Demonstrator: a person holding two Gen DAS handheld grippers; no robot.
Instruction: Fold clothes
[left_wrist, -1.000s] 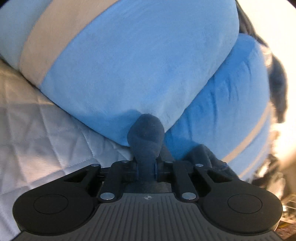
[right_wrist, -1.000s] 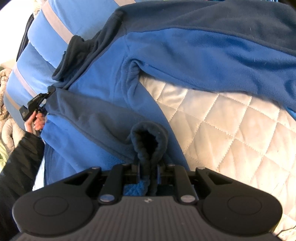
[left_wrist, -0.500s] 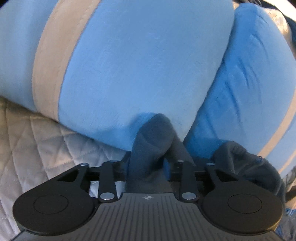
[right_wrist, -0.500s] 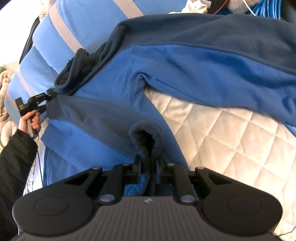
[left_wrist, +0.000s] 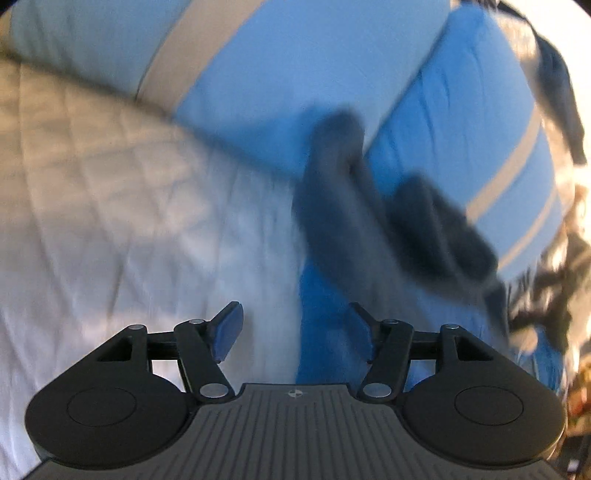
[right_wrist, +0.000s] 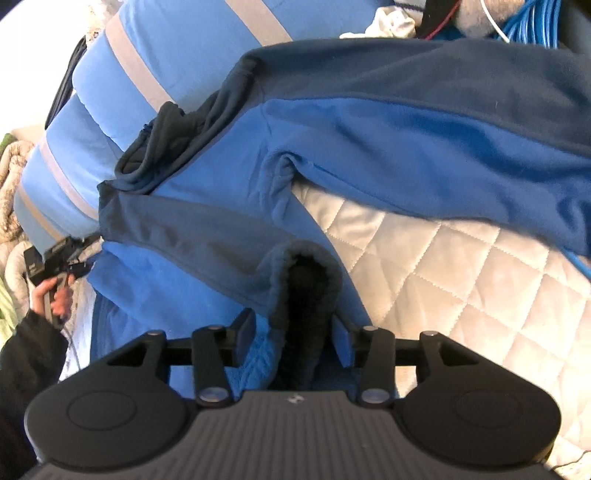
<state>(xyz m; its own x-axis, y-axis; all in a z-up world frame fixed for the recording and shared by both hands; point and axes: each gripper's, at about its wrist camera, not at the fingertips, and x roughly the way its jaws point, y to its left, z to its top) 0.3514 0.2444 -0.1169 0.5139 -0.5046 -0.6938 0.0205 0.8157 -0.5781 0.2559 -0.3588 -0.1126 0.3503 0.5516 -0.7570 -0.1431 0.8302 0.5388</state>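
A fleece jacket (right_wrist: 369, 140), bright blue with dark navy panels, lies spread on a white quilted cover (right_wrist: 461, 277). My right gripper (right_wrist: 293, 338) is over its near edge with jaws opening. A dark navy cuff fold (right_wrist: 306, 280) stands loose between the pads. In the left wrist view, blurred by motion, my left gripper (left_wrist: 295, 330) is also opening. A navy part of the jacket (left_wrist: 332, 206) lies ahead of it, and blue fleece (left_wrist: 321, 314) lies by its right pad, unpinched. The left gripper (right_wrist: 55, 254) also shows at the far left of the right wrist view, held by a hand.
Two big light-blue pillows with grey stripes (left_wrist: 295, 66) (right_wrist: 166, 55) lie against the jacket's far side. Blue cables (right_wrist: 528, 18) and a white cloth (right_wrist: 391, 22) sit at the back right. A black sleeve (right_wrist: 26, 362) reaches in at the left.
Both grippers let go of the navy fleece folds they pinched. The left one has drawn back from the pillows, leaving the fabric on the cover. The right one stayed in place.
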